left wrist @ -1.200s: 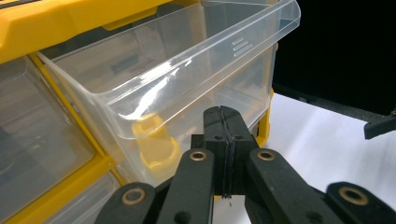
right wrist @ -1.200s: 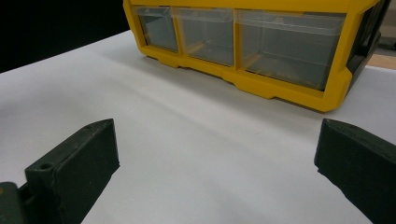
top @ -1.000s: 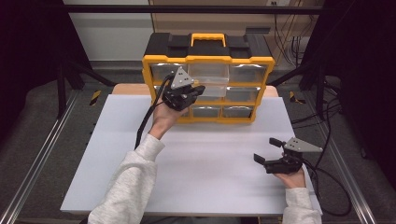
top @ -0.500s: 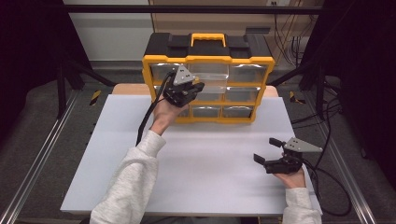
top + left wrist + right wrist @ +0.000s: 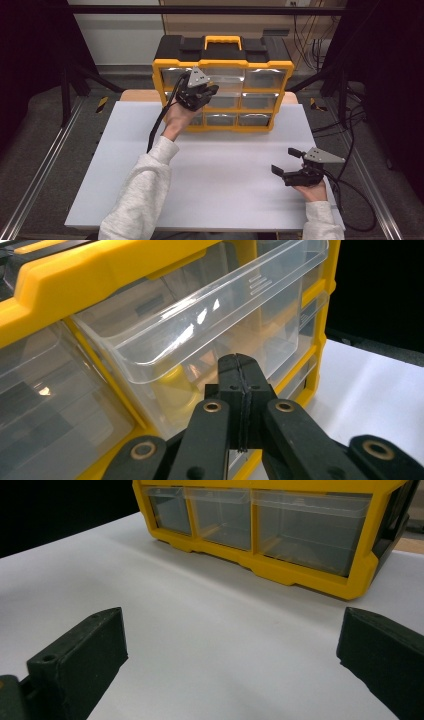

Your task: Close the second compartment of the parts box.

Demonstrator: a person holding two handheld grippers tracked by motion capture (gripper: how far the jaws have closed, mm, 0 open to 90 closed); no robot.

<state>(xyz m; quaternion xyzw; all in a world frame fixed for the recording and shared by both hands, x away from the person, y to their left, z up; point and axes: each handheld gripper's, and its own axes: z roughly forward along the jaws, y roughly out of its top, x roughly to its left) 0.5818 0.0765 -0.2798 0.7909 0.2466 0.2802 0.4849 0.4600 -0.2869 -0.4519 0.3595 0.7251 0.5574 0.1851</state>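
Our left gripper [image 5: 209, 93] has crept slightly toward the yellow-framed cabinet's clear plastic drawer [image 5: 210, 325], jaws clenched empty; pushed off-centre, it could jam. Right gripper [image 5: 287, 161] rests released.

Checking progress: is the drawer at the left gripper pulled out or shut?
Pulled out: the clear drawer juts past the yellow frame, above the shut left gripper.

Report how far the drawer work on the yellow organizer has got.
Done: one clear drawer of the organizer stands pulled out. In hand: the left claw, jaws together, sits at that drawer's front. Left: anything with its contents; the right claw waits open above the white tabletop.
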